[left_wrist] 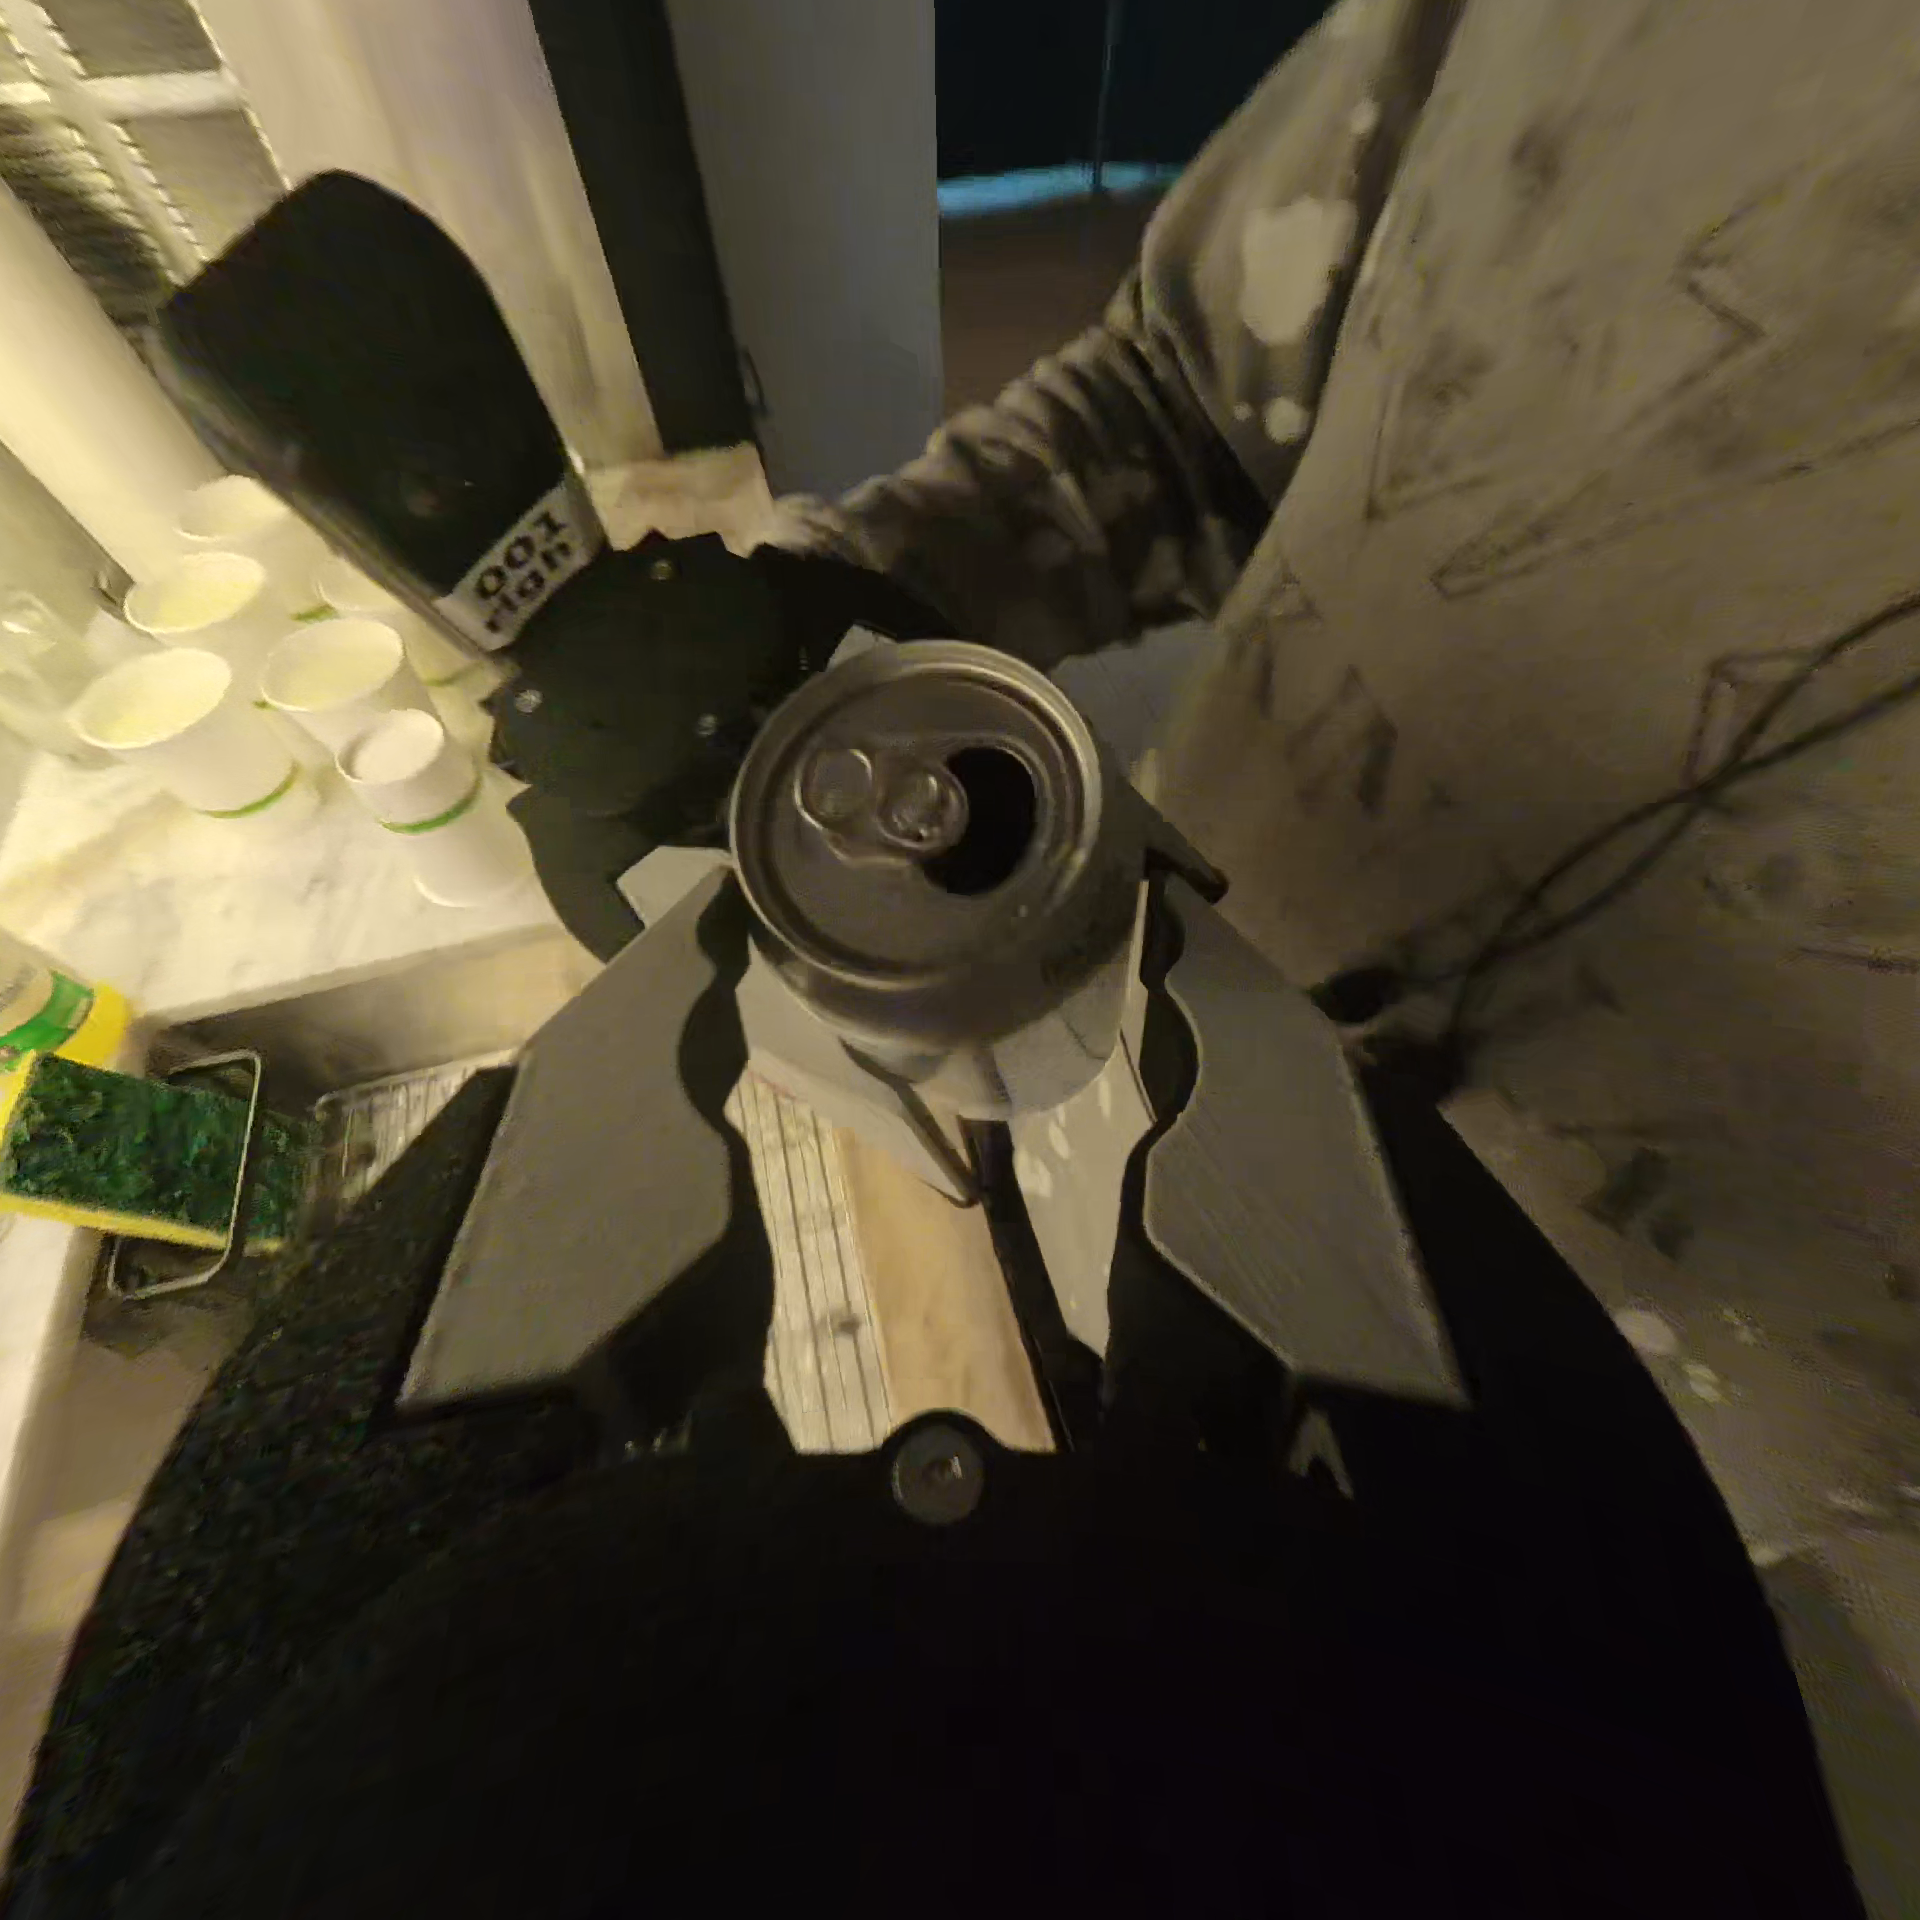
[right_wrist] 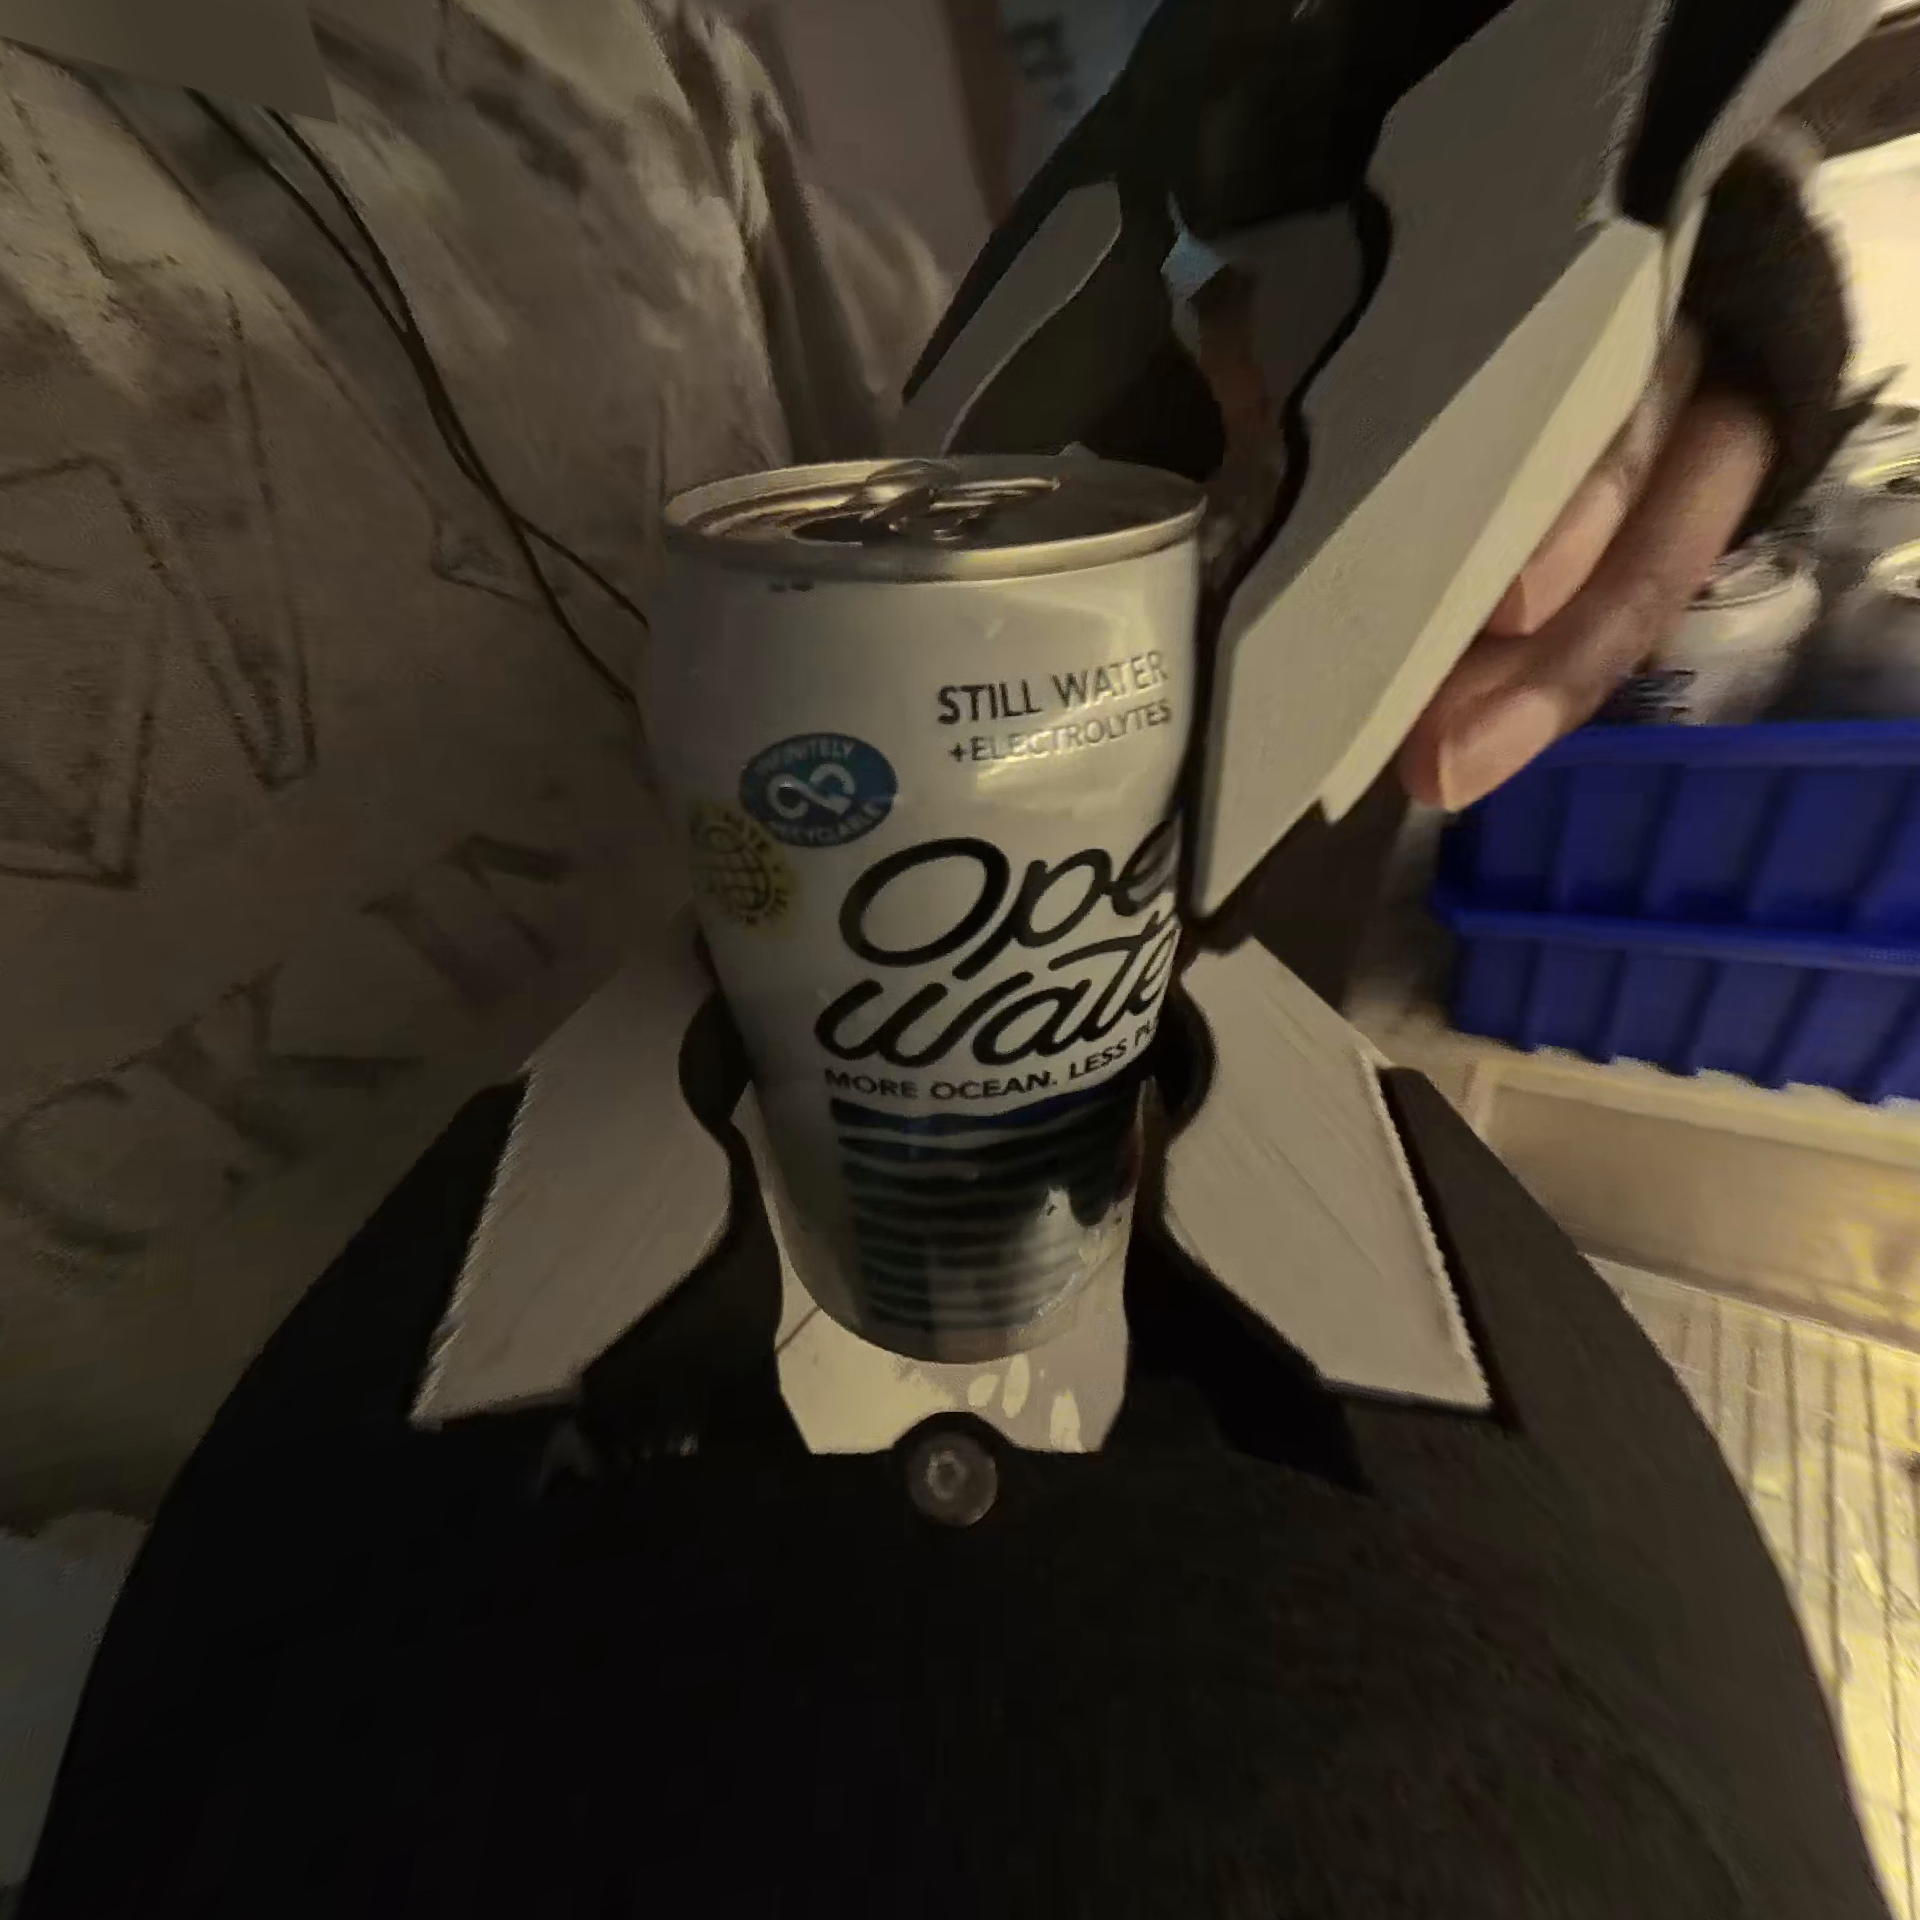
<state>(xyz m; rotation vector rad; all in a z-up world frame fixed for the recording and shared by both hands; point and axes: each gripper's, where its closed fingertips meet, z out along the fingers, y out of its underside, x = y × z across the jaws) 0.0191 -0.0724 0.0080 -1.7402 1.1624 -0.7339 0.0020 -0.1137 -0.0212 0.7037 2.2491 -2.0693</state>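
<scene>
A white drink can (right_wrist: 925,831) with its silver top (left_wrist: 914,821) opened stands upright in the air between both grippers. My right gripper (right_wrist: 935,987) is shut on the can's lower half, with a finger on each side. Its black body (left_wrist: 623,707) shows behind the can in the left wrist view. My left gripper (left_wrist: 925,883) comes from above and closes on the can's upper part. One of its pale fingers (right_wrist: 1382,540) lies along the can's right side and the other passes behind the rim. A hand (right_wrist: 1579,623) holds that gripper.
A person in a pale patterned garment (left_wrist: 1558,623) stands close behind the can. Several white paper cups (left_wrist: 312,675) sit on a white counter at left. A green and yellow sponge (left_wrist: 135,1153) rests in a wire holder. Blue bins (right_wrist: 1683,894) stand stacked at right.
</scene>
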